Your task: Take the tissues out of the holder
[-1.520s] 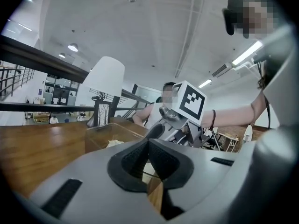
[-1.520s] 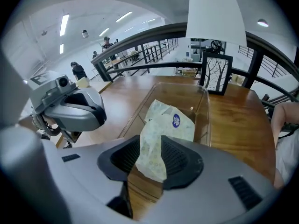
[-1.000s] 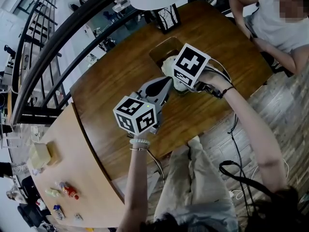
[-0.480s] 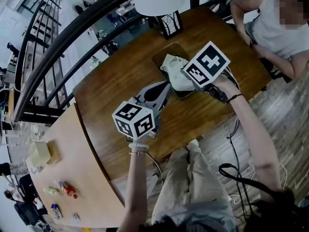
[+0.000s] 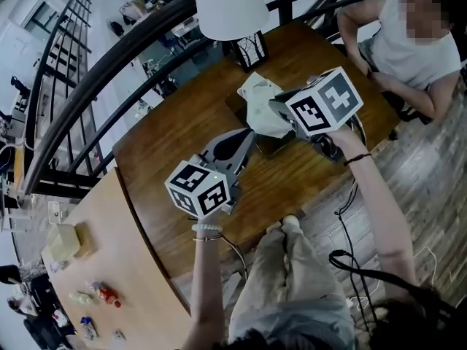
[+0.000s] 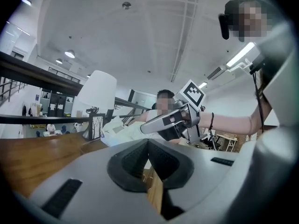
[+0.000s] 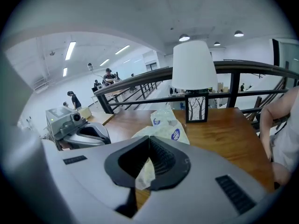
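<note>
Tissues (image 5: 261,106) hang just above holder (image 5: 271,146) and seem clear of it. R gripper (image 5: 276,106) has its jaws clamped tight on the pack's near edge, and the pack's long axis runs away from that gripper. L gripper (image 5: 246,135) is just beside holder, jaws together, empty. R is the carrying hand, so next prob. swing clear of holder and set down on worktop (image 5: 182,122).

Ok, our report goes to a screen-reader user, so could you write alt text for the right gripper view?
The right gripper is shut on a white tissue pack, holding it over a wooden table. Behind it stands a white-shaded lamp, and the left gripper sits at the left edge.
</note>
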A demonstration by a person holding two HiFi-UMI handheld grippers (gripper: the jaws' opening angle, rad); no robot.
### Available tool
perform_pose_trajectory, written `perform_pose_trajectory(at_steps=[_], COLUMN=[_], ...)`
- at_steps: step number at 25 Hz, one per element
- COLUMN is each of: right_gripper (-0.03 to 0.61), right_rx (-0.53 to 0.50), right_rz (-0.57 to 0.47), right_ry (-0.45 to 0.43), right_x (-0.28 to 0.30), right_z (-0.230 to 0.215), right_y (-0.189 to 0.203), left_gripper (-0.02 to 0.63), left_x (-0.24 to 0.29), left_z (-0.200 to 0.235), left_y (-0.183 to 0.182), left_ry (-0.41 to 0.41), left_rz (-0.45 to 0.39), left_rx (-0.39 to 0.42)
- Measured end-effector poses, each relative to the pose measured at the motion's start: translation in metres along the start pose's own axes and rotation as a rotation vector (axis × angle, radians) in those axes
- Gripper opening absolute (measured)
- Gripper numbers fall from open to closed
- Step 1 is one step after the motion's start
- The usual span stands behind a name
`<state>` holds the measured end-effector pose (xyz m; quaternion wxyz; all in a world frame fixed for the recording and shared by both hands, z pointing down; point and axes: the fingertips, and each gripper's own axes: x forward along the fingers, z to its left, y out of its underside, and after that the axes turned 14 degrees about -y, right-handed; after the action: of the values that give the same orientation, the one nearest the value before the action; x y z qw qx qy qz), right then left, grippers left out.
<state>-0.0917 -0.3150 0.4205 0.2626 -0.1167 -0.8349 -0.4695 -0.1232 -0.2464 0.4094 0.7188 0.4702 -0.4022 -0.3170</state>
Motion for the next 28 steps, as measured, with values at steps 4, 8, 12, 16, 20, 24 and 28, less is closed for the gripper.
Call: perform_pose_trajectory(at_steps=[4,8,12,16,20,24,28], right_gripper=[0.012,0.011,0.012,0.012,0.011,0.012,0.011], right_rx=[-0.010,-0.024,-0.031,-0.038,-0.031,-0.013,0.008], right_rz=[-0.066,-0.125,-0.175,-0.226,-0.253,-0.272,-0.268], right_ry=[0.015,0.050,0.083,0.106,0.107,0.106,0.113], right_x=[-0.020,-0.048,-0.072,-0.092,-0.112,-0.129,-0.134], right_z=[0.007,0.017,0.029,0.040,0.039,0.042,0.043], right_y=[-0.012,-0.022,-0.026,-0.029,-0.022,-0.004,0.016], left_gripper=[0.008,0.008,0.008,0.008,0.008,0.008,0.008], left_x=[0.003,0.003,-0.005,-0.010,-0.006,-0.008,-0.016], left_z=[-0.010,-0.026,-0.041,-0.055,-0.071,-0.087,-0.096], left_y=[-0.011,-0.026,-0.035,-0.044,-0.044,-0.041,-0.029], left_ry=[0.029,0.067,0.109,0.139,0.147,0.141,0.129], left_rz=[-0.017,-0.037,-0.061,-0.083,-0.083,-0.096,-0.107], left_rx=[0.018,0.047,0.068,0.086,0.091,0.087,0.072])
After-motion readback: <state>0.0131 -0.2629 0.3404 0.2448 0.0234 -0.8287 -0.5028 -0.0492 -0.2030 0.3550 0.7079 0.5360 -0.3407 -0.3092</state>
